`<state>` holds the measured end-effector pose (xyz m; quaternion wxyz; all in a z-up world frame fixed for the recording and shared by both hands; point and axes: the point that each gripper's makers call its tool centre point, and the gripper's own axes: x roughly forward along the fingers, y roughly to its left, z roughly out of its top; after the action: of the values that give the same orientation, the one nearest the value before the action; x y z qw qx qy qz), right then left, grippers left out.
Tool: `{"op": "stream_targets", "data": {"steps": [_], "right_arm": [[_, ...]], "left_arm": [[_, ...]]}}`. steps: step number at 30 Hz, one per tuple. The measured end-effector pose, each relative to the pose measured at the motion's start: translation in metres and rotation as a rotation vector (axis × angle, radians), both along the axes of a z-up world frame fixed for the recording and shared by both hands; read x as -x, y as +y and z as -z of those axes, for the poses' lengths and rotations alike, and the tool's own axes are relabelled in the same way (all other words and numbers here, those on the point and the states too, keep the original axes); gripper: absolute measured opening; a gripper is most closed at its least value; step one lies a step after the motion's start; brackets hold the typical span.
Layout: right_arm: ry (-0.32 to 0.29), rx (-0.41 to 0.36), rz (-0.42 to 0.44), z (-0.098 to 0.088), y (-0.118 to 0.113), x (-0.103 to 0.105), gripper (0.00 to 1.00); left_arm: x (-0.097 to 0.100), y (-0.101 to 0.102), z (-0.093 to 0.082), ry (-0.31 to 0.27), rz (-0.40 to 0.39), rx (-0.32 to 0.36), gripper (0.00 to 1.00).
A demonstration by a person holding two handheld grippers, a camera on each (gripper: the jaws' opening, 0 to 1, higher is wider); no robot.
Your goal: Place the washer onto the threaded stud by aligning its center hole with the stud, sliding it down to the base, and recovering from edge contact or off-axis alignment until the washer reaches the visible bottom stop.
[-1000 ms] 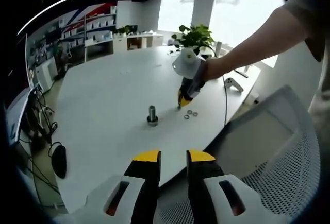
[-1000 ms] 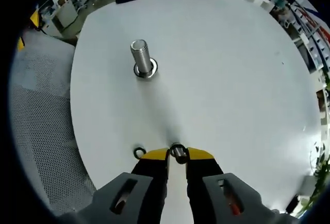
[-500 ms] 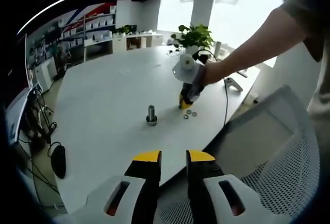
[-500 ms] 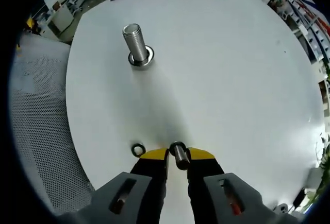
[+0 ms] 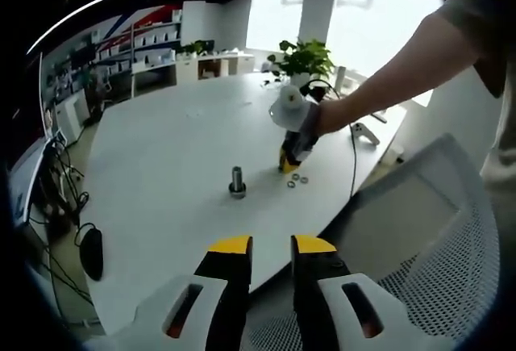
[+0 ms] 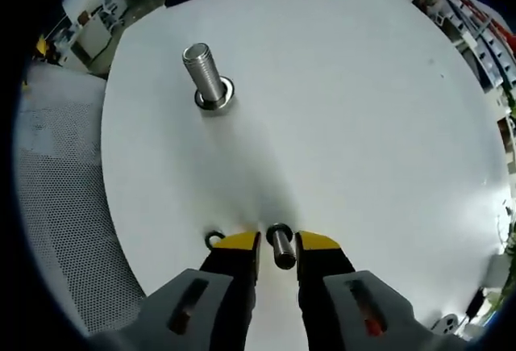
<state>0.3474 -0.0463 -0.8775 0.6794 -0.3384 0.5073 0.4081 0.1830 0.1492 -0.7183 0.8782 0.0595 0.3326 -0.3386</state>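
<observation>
Washer (image 6: 279, 244) now higher off the table (image 6: 347, 109), edge-on between the right gripper (image 6: 278, 244) jaws; left jaws narrow.

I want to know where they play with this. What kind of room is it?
Probably an office or workshop room. There is a big white round table, a mesh office chair, shelves along the wall and a potted plant by bright windows.

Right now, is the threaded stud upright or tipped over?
Upright. The threaded stud stands on end on the white table, its base ring flat on the surface; the left gripper view shows the same.
</observation>
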Motion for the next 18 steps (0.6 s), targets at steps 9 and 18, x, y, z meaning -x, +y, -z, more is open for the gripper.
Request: {"op": "stream_targets", "data": {"steps": [9, 18], "right_arm": [[-0.012, -0.007, 0.023, -0.011, -0.013, 0.005, 0.25], [0.018, -0.02, 0.072, -0.009, -0.029, 0.024, 0.25]], "left_arm": [[-0.001, 0.002, 0.0, -0.005, -0.016, 0.001, 0.16], [-0.002, 0.002, 0.002, 0.005, -0.008, -0.014, 0.16]]}}
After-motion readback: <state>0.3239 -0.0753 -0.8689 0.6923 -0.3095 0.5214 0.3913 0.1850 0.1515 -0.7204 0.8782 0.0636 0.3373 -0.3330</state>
